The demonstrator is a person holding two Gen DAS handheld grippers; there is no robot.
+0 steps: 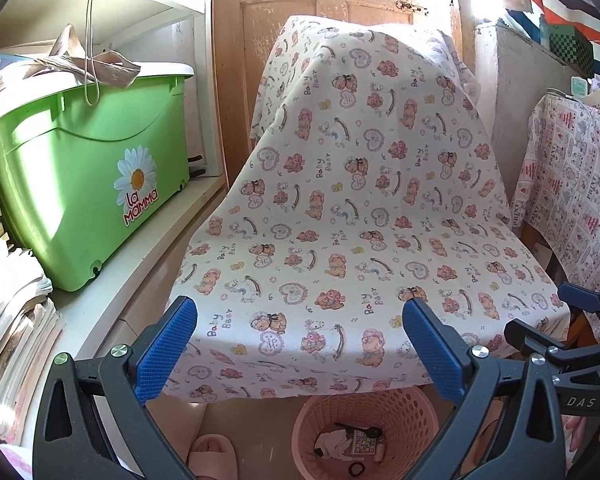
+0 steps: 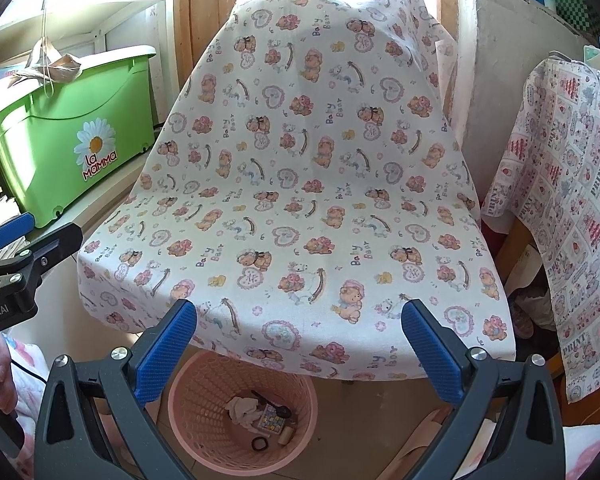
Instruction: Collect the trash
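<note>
Blue-padded fingers frame both views: our left gripper [image 1: 300, 344] and our right gripper [image 2: 300, 344] each stand with jaws wide apart and nothing between them. From the left wrist view we also see the right gripper off to the side, and the right wrist view shows the left one likewise.

Below the fingers, on the floor, sits a pink basket [image 2: 204, 392] with perforated walls, tucked partly under the front edge of a chair draped in a bear-print cloth [image 2: 300, 160]. The trash lies in the bottom of that basket: a crumpled tissue [image 2: 242, 404], a small patterned box [image 2: 269, 424], a black hair band [image 2: 260, 445], a dark stick-like thing across the top that we cannot identify, and a small pale piece beside the box.

We judge all of it light. The tissue is soft and will squash, so we would pinch it across its bulk. The box looks stiff, best taken across its narrow sides. The hair band is thin and lies flat, so one finger must slide under or inside the ring. The basket seems light and somewhat flexible; its rim is the place to grip, though it may tilt when lifted from one side.

The seat of the chair shows no trash. A green tub [image 1: 92, 168] stands on the shelf to the left, well apart.
</note>
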